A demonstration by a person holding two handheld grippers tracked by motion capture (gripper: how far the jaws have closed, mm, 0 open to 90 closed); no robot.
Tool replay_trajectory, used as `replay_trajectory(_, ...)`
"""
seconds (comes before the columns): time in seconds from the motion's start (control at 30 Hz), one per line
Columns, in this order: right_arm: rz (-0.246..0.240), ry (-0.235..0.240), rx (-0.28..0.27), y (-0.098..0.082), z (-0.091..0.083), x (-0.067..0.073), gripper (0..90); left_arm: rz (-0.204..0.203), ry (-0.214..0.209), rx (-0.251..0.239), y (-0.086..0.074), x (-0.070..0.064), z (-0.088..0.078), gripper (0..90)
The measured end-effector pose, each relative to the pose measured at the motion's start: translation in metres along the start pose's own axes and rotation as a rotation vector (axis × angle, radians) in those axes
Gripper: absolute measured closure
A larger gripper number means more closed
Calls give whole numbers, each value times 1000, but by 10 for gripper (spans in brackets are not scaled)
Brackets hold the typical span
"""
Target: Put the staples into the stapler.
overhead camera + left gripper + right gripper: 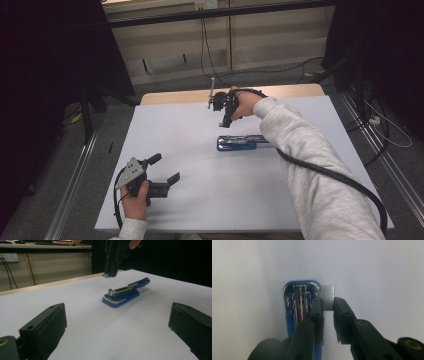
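Observation:
A blue stapler (242, 143) lies opened out flat in the middle of the white table, its metal staple channel (300, 302) facing up. My right gripper (223, 119) points down from above, just past the stapler's left end, shut on a short grey strip of staples (328, 296). In the right gripper view the strip hangs beside the channel's rounded front end. Seen from the left gripper view, the stapler (125, 293) lies ahead with the right gripper (110, 275) hovering over it. My left gripper (165, 169) rests open near the front left of the table, nothing between its fingers (45, 327).
The white sheet (190, 200) covers most of a wooden tabletop, whose far edge (175, 96) shows. A black cable (330, 175) trails from the right gripper along the grey sleeve. Dark stands and floor cables surround the table.

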State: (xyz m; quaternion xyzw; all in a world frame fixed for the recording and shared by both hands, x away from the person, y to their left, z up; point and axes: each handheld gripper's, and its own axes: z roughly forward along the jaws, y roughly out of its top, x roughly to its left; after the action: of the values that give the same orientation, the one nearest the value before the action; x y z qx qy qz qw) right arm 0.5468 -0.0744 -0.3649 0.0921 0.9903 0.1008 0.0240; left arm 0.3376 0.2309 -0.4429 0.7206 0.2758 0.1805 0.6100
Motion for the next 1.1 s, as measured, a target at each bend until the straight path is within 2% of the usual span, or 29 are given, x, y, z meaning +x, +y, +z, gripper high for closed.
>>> replay_trajectory(0.7, 2, 19, -11, -2, -4, 7, 788, 3, -1, 9, 0, -1, -1, 17)
replay_trajectory(1.1, -17, 36, -23, -1, -3, 13, 788, 2, 0, 15, 0, -1, 0, 17)
